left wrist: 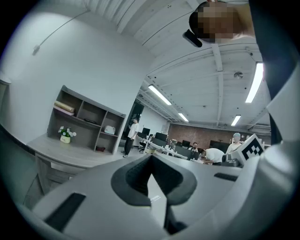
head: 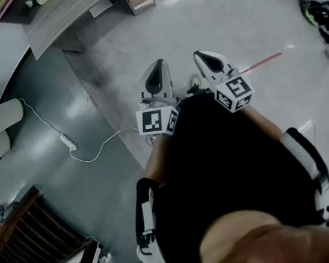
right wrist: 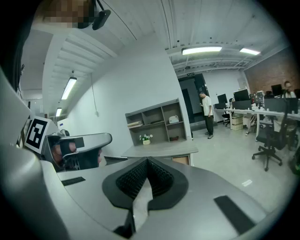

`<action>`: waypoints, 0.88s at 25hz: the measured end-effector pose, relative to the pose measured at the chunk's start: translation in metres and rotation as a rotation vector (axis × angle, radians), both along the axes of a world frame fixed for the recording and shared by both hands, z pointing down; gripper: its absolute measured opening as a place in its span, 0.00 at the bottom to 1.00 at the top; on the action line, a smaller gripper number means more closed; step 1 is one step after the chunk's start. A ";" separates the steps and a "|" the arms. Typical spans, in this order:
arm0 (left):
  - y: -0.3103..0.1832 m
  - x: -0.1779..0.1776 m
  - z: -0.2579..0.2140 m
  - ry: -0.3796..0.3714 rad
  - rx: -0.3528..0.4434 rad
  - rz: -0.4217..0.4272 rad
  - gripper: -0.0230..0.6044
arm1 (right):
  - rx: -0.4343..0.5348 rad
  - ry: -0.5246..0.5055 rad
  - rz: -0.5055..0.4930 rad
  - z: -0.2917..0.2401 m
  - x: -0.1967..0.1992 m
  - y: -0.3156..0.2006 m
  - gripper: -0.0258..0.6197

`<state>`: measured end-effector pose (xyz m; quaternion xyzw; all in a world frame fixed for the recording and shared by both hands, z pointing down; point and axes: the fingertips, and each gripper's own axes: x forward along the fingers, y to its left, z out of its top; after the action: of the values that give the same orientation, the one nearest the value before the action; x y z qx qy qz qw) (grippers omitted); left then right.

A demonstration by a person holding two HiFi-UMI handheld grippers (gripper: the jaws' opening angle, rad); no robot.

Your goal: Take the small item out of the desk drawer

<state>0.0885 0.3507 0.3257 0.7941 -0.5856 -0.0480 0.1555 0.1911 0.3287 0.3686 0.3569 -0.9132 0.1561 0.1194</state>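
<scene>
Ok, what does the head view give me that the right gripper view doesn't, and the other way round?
Head view only: a corded white power strip lying below. Right gripper view only: the shelf unit, its flower pot, a standing person and an office chair. Both: the desk, the left gripper, and the right gripper with its tongs shut.
</scene>
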 end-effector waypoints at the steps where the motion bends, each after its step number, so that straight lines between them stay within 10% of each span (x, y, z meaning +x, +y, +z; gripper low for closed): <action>1: 0.000 0.000 0.000 0.001 0.000 0.000 0.03 | 0.001 0.002 -0.002 0.000 0.000 0.001 0.04; 22: 0.040 -0.046 0.007 0.005 -0.003 0.054 0.03 | 0.008 -0.019 0.060 0.000 -0.048 0.027 0.04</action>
<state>0.0429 0.3907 0.3331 0.8093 -0.5637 -0.0449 0.1591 0.1434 0.3560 0.3684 0.3831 -0.9038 0.1594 0.1047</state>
